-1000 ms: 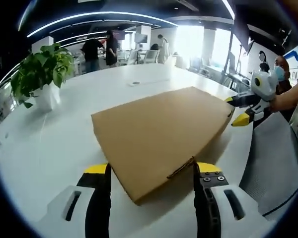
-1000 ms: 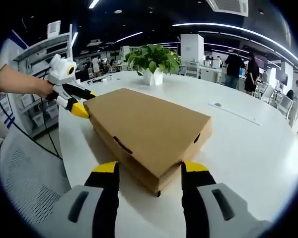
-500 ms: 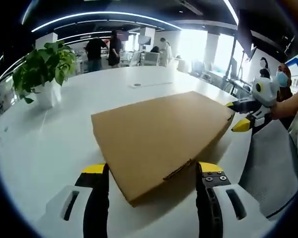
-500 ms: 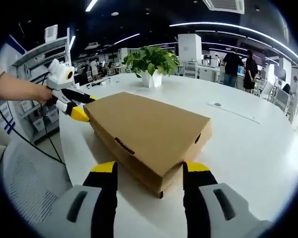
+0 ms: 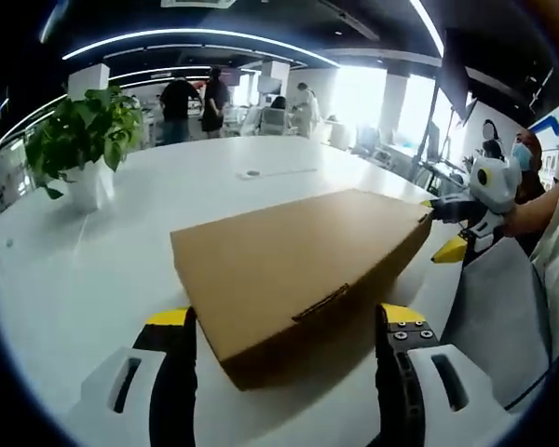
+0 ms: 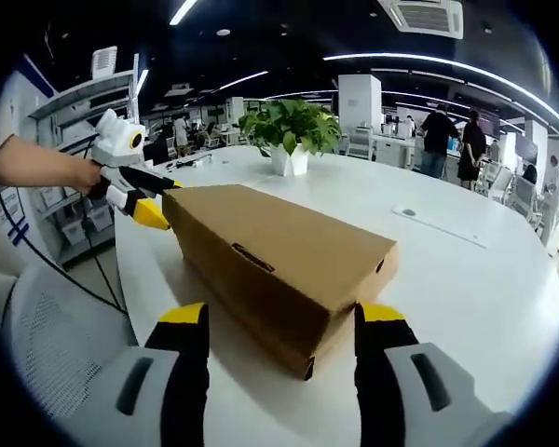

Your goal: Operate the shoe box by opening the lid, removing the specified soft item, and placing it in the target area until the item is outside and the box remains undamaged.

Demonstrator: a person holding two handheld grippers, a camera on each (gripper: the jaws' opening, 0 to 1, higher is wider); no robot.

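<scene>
Looking along my left gripper (image 5: 284,321), I saw one brown cardboard shoe box (image 5: 289,261) lying flat on the white table (image 5: 121,242), lid still down, close to the table's curved near edge. Its long axis ran from one gripper across to the other, so each gripper faced one end of the box. In the left gripper view a near corner of the box sat between my two spread jaws, which stood wide with nothing clamped; a small slot showed in the side wall just ahead of them. The right gripper (image 5: 456,228) appeared at the far end, its yellow tips at that corner, one above the lid edge and one below, apart.

In the right gripper view the same box (image 6: 279,261) pointed its near corner between my right gripper's (image 6: 284,321) jaws, also held wide and empty. The left gripper (image 6: 149,196) sat against the far corner, touching or nearly so; I could not tell which.

I judged both grippers about equally near, one per end, with the lid seam lying just ahead of each pair of jaws.

I counted one box, two grippers and one potted plant (image 6: 291,130) well beyond the box toward the table's far edge. I saw no soft item outside yet.
</scene>
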